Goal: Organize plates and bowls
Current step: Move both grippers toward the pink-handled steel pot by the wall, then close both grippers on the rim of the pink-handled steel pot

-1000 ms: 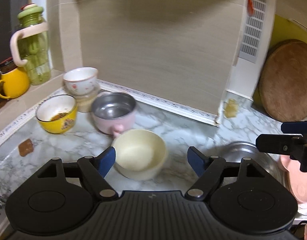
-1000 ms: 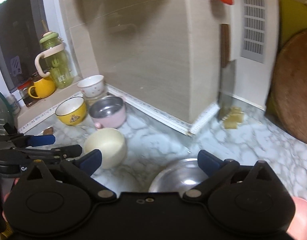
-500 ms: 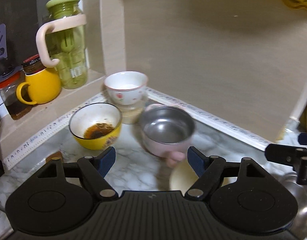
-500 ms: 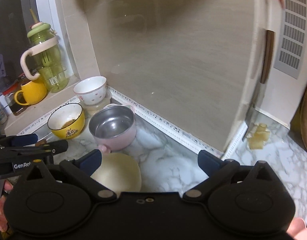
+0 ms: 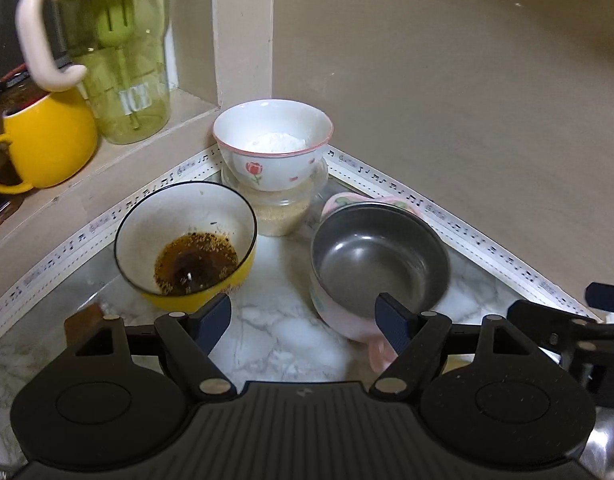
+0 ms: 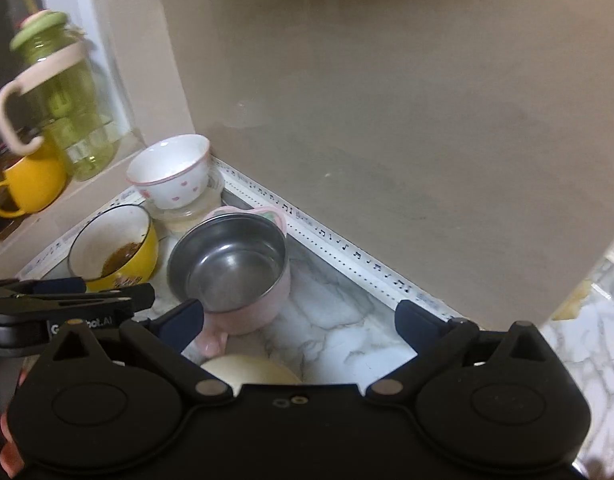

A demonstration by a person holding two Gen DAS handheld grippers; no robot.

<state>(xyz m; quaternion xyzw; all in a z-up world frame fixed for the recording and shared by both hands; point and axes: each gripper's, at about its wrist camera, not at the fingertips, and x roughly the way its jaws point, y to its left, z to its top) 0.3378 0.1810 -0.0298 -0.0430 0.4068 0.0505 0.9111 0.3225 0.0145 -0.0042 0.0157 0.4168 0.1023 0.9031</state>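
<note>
In the corner of the marble counter stand a yellow bowl with brown residue, a pink bowl with a steel lining and a white rose-patterned bowl set on a glass jar. My left gripper is open and empty, just in front of the gap between the yellow and pink bowls. My right gripper is open and empty, its left fingertip by the pink bowl. A cream bowl shows under the right gripper. The yellow bowl and white bowl lie to the left.
A green bottle and a yellow mug stand on a ledge at the left. Beige walls close the corner behind the bowls. The right gripper's arm shows at the right edge of the left wrist view.
Both grippers have moved left and forward towards the corner bowls. The cream bowl has dropped out of the left view and sits under the right gripper.
</note>
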